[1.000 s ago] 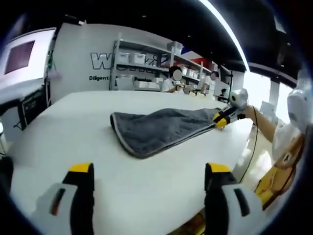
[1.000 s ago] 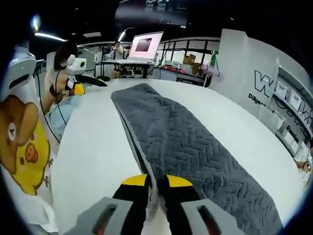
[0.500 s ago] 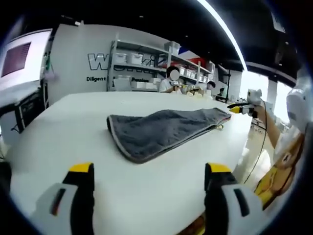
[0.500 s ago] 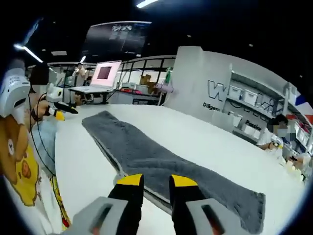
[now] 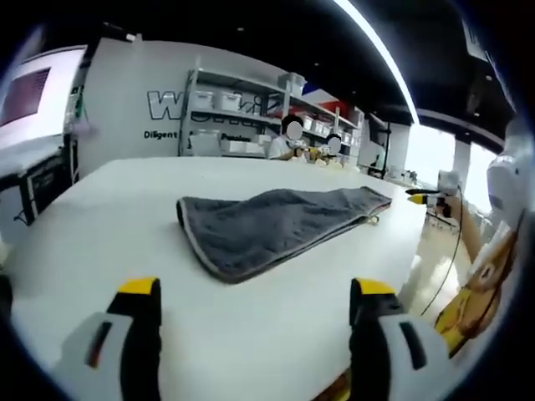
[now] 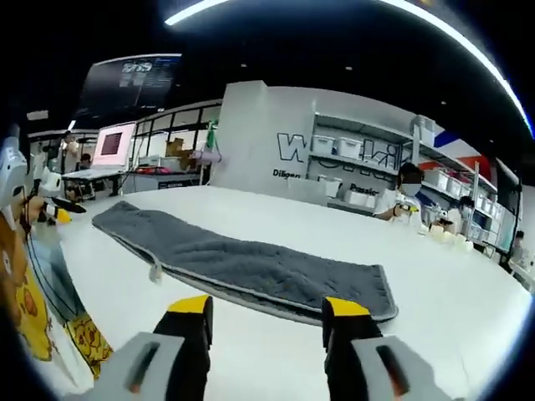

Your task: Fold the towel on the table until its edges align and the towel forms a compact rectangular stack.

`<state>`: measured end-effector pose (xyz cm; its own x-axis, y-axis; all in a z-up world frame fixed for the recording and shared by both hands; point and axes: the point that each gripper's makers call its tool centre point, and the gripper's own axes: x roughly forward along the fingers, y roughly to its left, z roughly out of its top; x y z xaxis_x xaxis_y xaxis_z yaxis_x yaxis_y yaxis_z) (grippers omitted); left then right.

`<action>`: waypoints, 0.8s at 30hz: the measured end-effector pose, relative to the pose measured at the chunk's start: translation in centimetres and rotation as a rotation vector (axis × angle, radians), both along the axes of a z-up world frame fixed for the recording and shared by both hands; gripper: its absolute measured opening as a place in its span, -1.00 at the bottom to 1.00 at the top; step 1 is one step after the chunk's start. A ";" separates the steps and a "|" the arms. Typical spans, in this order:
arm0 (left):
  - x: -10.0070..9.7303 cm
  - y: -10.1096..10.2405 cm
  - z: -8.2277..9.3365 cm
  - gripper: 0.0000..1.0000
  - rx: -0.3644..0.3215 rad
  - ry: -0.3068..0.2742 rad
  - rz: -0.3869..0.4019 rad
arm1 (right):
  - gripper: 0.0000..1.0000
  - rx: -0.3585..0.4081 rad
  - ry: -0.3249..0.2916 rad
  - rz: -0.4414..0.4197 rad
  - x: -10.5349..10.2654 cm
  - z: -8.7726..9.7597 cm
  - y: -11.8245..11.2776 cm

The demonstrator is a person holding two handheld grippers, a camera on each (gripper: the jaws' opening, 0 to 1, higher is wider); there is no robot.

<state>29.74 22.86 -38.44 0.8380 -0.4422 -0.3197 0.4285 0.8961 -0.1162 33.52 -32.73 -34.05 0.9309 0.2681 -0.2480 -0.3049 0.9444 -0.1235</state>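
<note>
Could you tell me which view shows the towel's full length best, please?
The right gripper view: the towel lies side-on there, a long folded strip with both ends visible on the table. The left gripper view shows it end-on and foreshortened.

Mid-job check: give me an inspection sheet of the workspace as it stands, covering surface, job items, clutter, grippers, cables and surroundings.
Surface: broad white table, towel lying near its edge.
Job's things: long grey quilted towel with pale edging lies folded lengthwise in a long strip, not a compact stack; a small loop tag pokes out at one long edge.
Clutter: nothing seen on the table.
Grippers: left gripper open, holding nothing; right gripper open, clear of the towel.
Cables: thin dark cable hanging beside the table edge.
Surroundings: white storage shelves with bins, lettered wall, a pink-lit screen, seated people behind.
</note>
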 end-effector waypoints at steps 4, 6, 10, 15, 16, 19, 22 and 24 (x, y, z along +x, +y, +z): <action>0.0 0.2 -0.1 0.97 -0.011 -0.006 0.001 | 0.57 -0.020 0.008 -0.044 0.3 0.1 -0.6; 0.0 0.3 -0.2 0.97 -0.017 -0.009 0.002 | 0.62 -0.027 0.010 -0.062 0.4 0.1 -0.9; 0.1 0.6 -0.4 0.97 -0.019 -0.007 0.010 | 0.68 -0.026 0.014 -0.076 0.4 0.1 -0.9; 0.3 1.3 -0.6 0.98 -0.012 0.003 0.023 | 0.81 -0.018 0.041 -0.104 0.5 -0.7 -1.5; 0.3 1.3 -0.6 0.98 -0.012 0.004 0.024 | 0.84 -0.008 0.043 -0.112 0.5 -0.8 -1.7; 0.4 1.4 -0.8 0.98 -0.016 0.009 0.029 | 0.92 0.023 0.047 -0.122 0.7 -0.9 -2.2; 0.4 1.2 -0.9 0.98 -0.018 0.012 0.028 | 0.98 0.049 0.052 -0.126 1.2 -1.0 -2.6; 0.5 1.1 -0.9 0.98 -0.018 0.013 0.025 | 0.99 0.079 0.066 -0.133 1.6 -1.3 -2.9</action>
